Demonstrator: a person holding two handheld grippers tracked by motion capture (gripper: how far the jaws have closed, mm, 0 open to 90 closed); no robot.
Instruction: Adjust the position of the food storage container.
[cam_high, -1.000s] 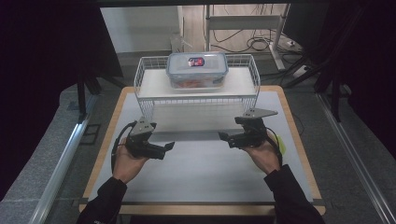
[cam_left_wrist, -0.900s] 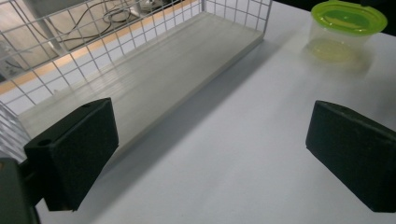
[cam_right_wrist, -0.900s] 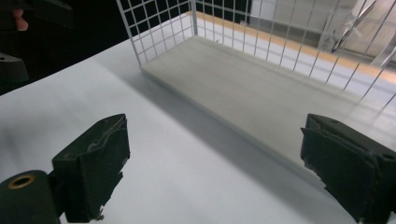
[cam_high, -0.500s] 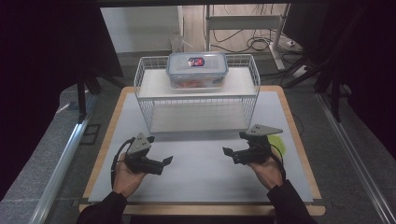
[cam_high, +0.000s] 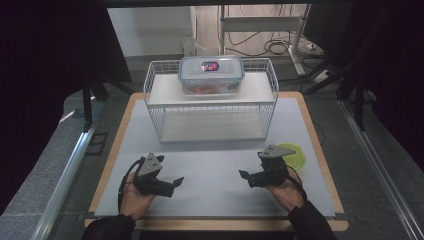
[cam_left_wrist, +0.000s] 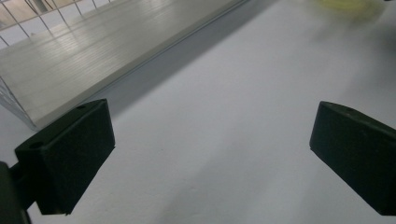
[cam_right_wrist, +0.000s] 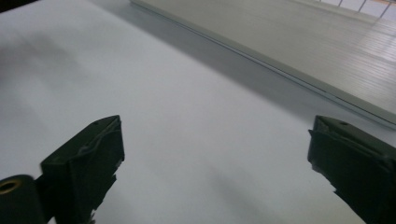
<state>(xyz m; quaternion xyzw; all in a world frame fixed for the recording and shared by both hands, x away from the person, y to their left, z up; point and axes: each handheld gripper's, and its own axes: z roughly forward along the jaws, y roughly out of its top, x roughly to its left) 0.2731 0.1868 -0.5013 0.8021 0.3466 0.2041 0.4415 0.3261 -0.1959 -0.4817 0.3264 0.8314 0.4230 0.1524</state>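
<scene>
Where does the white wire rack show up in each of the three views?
High view: the wire rack stands at upper centre, a lidded container on its top shelf.
Left gripper view: its lower shelf and wires sit top left.
Right gripper view: its lower shelf runs across the top right.
Shared landmark: the white mat.
</scene>
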